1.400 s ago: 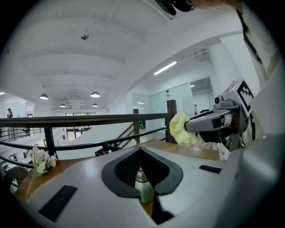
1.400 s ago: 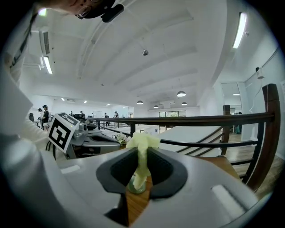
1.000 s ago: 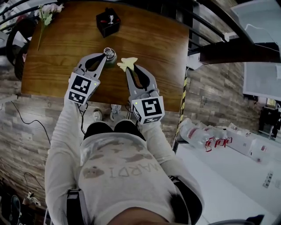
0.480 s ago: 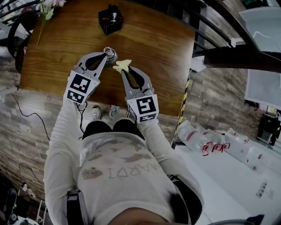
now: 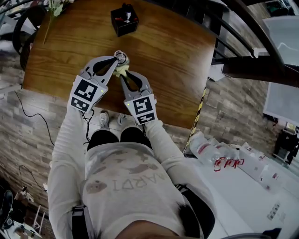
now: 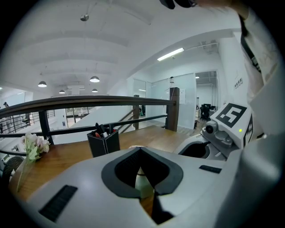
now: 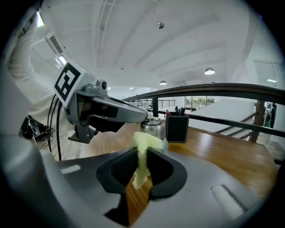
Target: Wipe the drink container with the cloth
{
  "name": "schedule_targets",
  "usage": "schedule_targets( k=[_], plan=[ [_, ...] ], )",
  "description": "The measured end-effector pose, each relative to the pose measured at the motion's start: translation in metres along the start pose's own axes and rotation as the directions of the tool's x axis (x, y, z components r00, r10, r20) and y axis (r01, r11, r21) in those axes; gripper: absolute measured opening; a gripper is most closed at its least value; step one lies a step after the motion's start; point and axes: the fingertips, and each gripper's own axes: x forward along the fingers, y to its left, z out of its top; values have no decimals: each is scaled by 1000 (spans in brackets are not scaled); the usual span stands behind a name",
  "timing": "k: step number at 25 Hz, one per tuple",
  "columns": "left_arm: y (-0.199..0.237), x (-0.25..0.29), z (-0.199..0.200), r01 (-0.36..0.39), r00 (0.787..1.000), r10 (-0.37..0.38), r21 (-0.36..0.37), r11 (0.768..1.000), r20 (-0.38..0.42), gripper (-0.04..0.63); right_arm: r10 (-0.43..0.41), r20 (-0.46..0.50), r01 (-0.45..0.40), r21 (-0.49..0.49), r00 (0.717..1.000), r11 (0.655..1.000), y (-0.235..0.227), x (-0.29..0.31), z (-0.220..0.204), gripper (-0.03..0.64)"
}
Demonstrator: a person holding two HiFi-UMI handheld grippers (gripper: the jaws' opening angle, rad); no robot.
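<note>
Drink container point(image 5: 121, 58) pinched tight in the left gripper point(image 5: 115, 59); right gripper point(image 5: 123, 75) jaws clamped on a yellow cloth point(image 5: 121, 70), right up beside it.

I count two tools in my hands, the left tool point(image 5: 117, 58) and the right tool point(image 5: 123, 73). There are two marker cubes, the left marker cube point(image 5: 87, 93) and the right marker cube point(image 5: 139, 106).

There is one wooden surface point(image 5: 163, 60). On it I count one metal drink container point(image 5: 122, 57), one yellow cloth point(image 5: 122, 70), one black pen holder point(image 5: 124, 21) and one bunch of flowers point(image 5: 55, 7). The pens in the holder are too small for me to count.

Below the near edge I see two shoes, a left-hand shoe point(image 5: 103, 120) and a right-hand shoe point(image 5: 122, 119).
</note>
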Motion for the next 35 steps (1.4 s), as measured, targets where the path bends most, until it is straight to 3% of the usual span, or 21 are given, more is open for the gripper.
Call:
schedule_targets(
  k=[25,35],
  plan=[
    [-1,3,1,-17,1000,16,-18,1000,-5,6,4,-38,-5,-34,999,999,-54,10,-11,74],
    [0,3,0,-18,1000,18,-35,999,2,6,12,-132,-13,-9,991,1000,-60,25,-48,74]
  ],
)
